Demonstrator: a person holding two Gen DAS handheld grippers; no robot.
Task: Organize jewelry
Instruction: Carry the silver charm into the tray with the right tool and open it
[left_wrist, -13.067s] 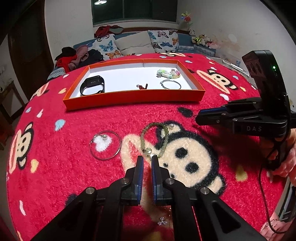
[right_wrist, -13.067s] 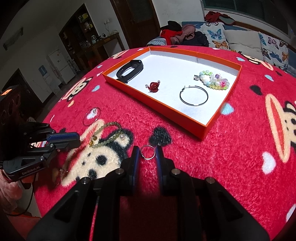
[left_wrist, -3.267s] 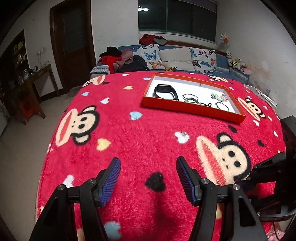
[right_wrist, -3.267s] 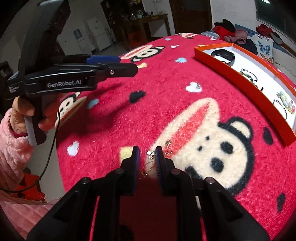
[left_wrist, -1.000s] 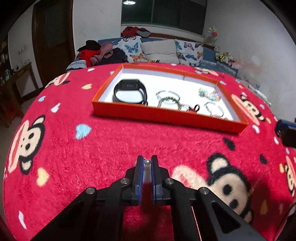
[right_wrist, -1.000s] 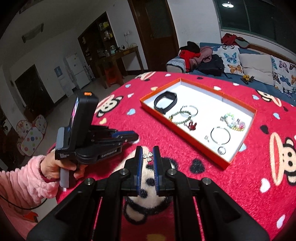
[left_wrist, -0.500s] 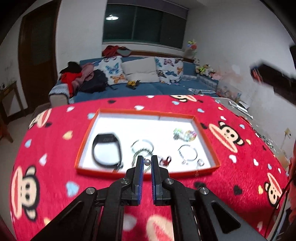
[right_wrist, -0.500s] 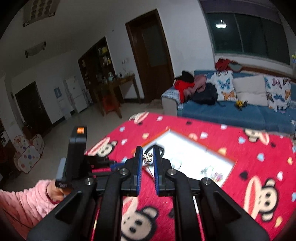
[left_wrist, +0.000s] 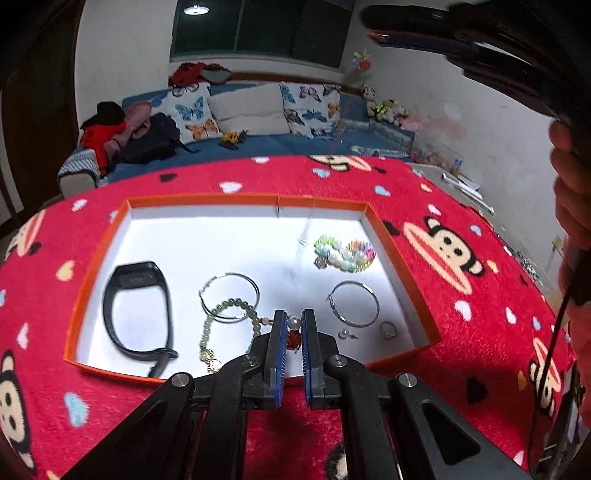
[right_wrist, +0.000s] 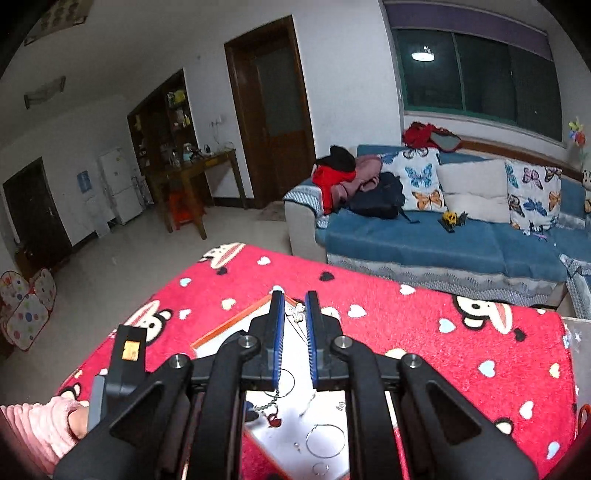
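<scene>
My left gripper (left_wrist: 294, 318) is shut on a pearl stud earring (left_wrist: 293, 323) and hangs over the near edge of the orange tray (left_wrist: 400, 258). On the tray's white floor lie a black wristband (left_wrist: 136, 306), two silver hoops (left_wrist: 229, 297), a green bead bracelet (left_wrist: 228, 320), a pastel bead bracelet (left_wrist: 345, 252), a ring (left_wrist: 388, 329) and another pearl stud (left_wrist: 346, 334). My right gripper (right_wrist: 295, 300) is shut on a thin necklace with a silver charm (right_wrist: 296, 314), high above the tray (right_wrist: 229, 325). Its chain trails down, partly hidden.
The red monkey-print blanket (left_wrist: 461, 295) covers the table. The right gripper's fingers (left_wrist: 406, 18) and a hand (left_wrist: 570, 206) fill the upper right of the left wrist view. A pink sleeve (right_wrist: 37, 424) holds the left gripper's housing (right_wrist: 127, 350). A blue sofa (right_wrist: 443, 247) stands behind.
Both grippers have travelled forward and upward from the blanket to above the tray, each keeping its piece. The right wrist view has tilted up toward the room.
</scene>
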